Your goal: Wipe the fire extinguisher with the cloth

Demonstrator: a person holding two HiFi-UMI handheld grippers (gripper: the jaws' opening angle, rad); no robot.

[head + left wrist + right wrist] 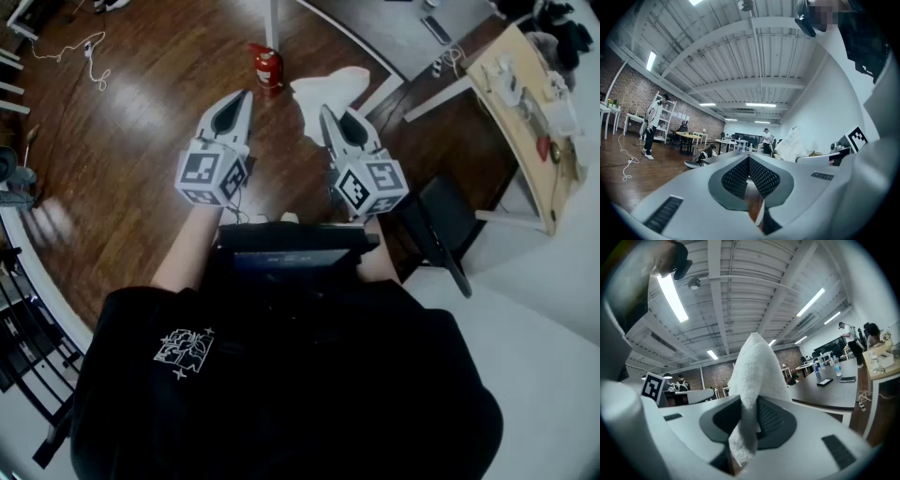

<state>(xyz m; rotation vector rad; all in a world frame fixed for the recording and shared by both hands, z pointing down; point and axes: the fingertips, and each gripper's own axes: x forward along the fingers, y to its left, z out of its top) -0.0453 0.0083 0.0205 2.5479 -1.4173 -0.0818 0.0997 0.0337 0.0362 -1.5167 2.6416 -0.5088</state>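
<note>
Both grippers are held out in front of a person's dark-clad body, above a wooden floor [141, 141]. The left gripper [242, 101] is seen at the left of the head view, its marker cube nearest the body. In the left gripper view the jaws of the left gripper [749, 161] are brought together at their tips, and nothing is held between them; only floor is seen through the small gap behind the tips.

The right gripper [326, 117] is held just to the right of the left one, and the two are apart. Its jaws are closed on the white cloth [333, 89], which is pinched at one edge. In the right gripper view the cloth [752, 376] is seen rising past the tips of the right gripper [750, 416] in a thick fold, with a short end hanging near the camera.

The red fire extinguisher [268, 67] is set upright on the floor, farther away than both grippers and roughly between their lines. It is seen just left of the spread cloth and is touched by neither gripper. A white cable [89, 52] is laid on the floor at the far left, and a light wooden counter [520, 141] carrying small items is placed at the far right.
</note>
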